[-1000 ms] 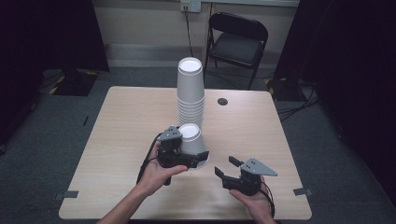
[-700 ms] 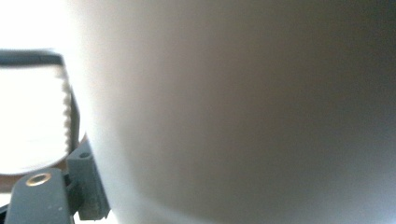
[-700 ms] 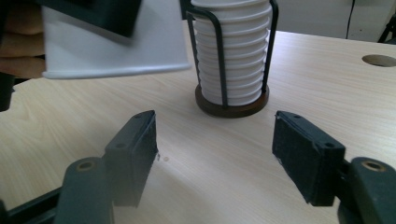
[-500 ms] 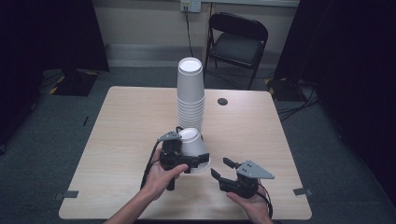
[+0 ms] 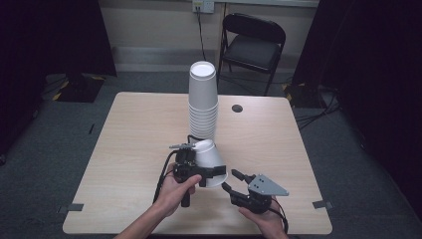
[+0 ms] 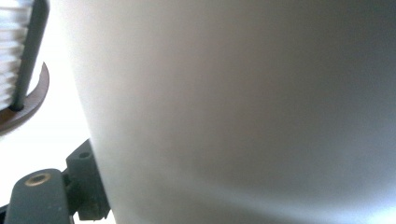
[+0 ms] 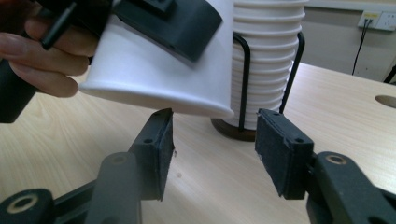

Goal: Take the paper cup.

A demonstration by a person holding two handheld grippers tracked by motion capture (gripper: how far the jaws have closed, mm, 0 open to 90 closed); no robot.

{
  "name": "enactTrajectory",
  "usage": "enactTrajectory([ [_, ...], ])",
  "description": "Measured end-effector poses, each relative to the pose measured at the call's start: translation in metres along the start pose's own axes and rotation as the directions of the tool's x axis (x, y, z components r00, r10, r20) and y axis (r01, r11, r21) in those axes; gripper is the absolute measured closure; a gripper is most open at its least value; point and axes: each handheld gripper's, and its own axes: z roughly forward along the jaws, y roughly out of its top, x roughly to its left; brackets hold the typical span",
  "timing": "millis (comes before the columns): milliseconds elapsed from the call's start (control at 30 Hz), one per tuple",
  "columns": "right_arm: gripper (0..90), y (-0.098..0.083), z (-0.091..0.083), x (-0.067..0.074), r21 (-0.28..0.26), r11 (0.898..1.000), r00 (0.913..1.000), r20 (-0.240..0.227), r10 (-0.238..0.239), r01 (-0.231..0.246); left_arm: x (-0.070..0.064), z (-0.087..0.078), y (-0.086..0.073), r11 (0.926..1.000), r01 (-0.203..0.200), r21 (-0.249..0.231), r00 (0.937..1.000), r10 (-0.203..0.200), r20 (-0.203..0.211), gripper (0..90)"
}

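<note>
A white paper cup (image 5: 210, 158) is clamped upside down and tilted in the left gripper (image 5: 199, 170), above the table (image 5: 124, 149) just in front of the cup stack (image 5: 203, 99). The right gripper (image 5: 236, 181) is held beside it, jaws spread and empty. The hold should be kept light so that the cup wall is not crushed.

White paper cup (image 5: 210, 158) held tilted, plain, no print; greyish in shade in the left gripper view. Stack of white cups (image 5: 203, 102), ribbed rims, in a black wire holder (image 7: 244, 84) on a dark brown round base (image 7: 232, 130). Table (image 5: 129, 149) light wood grain, pale beige, dark round hole (image 5: 237, 108) near far right corner. Left gripper (image 5: 198, 170) black. Right gripper (image 5: 233, 181) black with grey three-cornered plate. Folding chair (image 5: 255, 44) black. Carpet (image 5: 50, 144) dark grey. Wall (image 5: 154, 22) cream, white outlet (image 5: 202, 6).
</note>
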Motion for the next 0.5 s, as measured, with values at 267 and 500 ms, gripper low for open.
enactTrajectory([
  [267, 53.8, 0.0, 0.001, 0.002, -0.026, 1.0, 0.9999, 0.007, -0.01, 0.01, 0.008, 0.001, -0.003, 0.994, 0.109, 0.007, 0.9939, -0.109, 0.016, 12.8],
  [500, 56.1, 0.0, 0.002, 0.004, -0.048, 0.998, 0.9993, 0.021, -0.033, 0.034, 0.01, 0.003, -0.005, 0.9887, 0.148, 0.022, 0.9882, -0.149, 0.037, 12.8],
])
